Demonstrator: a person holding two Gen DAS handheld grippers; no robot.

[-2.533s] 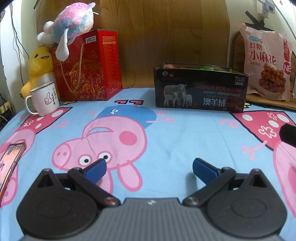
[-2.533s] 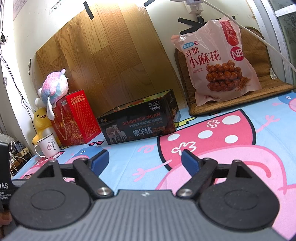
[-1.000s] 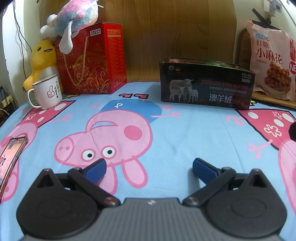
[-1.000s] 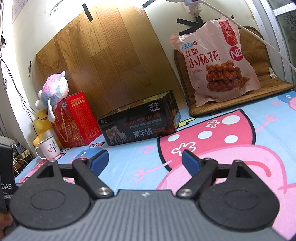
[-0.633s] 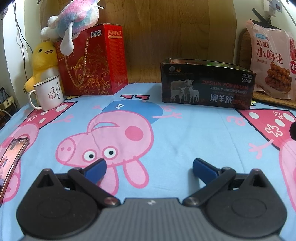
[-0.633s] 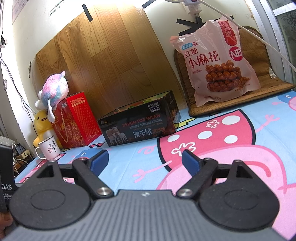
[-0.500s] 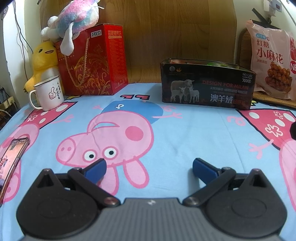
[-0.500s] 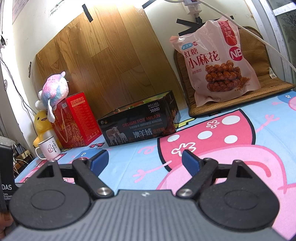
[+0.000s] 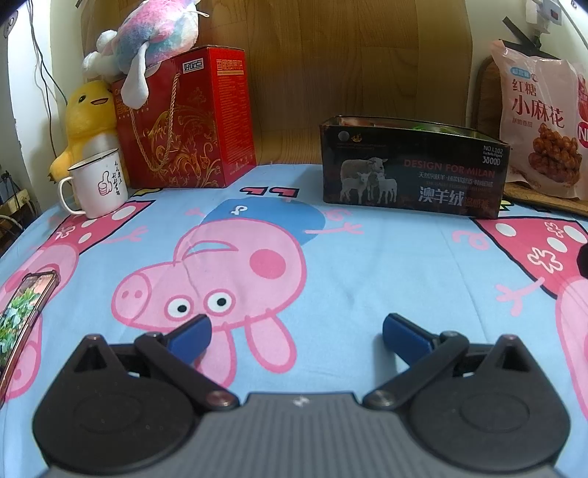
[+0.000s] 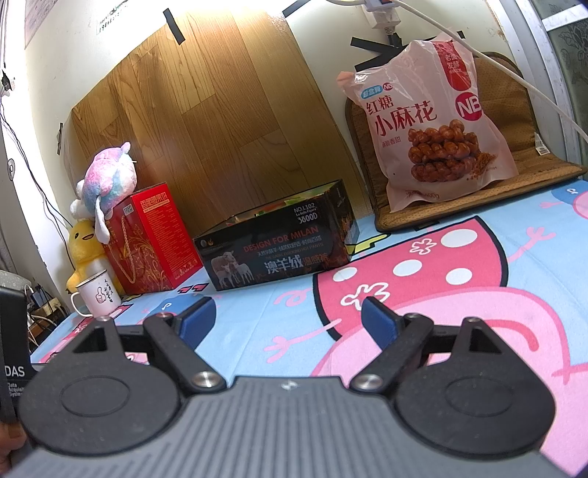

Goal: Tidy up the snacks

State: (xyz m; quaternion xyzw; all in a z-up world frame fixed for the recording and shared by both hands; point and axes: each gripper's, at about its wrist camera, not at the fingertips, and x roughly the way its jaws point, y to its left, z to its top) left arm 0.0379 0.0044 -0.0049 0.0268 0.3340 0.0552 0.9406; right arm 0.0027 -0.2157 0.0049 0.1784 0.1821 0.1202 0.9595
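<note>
Both tools are held spread and empty, low over the cartoon-print sheet – left tool, right tool. Nothing is pinched between either pair of blue pads.

Task items: the pink snack bag is propped upright at far right against a brown cushion, well apart from both tools. The open dark box sits far centre, just left of the bag; coloured items are glimpsed over its rim, but the contents can't be identified from this low angle – possibly snacks already stowed.

Off-task clutter at far left: red gift box with a plush toy on top, yellow duck, white mug. A phone lies at near left.

Judged step: approach not yet started; the bag is the likely pick, the box the likely destination.

How it is best done:
- The right tool should be used, being nearer the bag.
- The bag should be pinched at a top corner or seam, not the belly, since the film will slip and the contents may be crushed.
- It should be lifted clear of the cushion before being moved left.
- It looks taller than the box, so it should be laid flat or angled in.
- The box could be steadied with the left tool if it slides.
</note>
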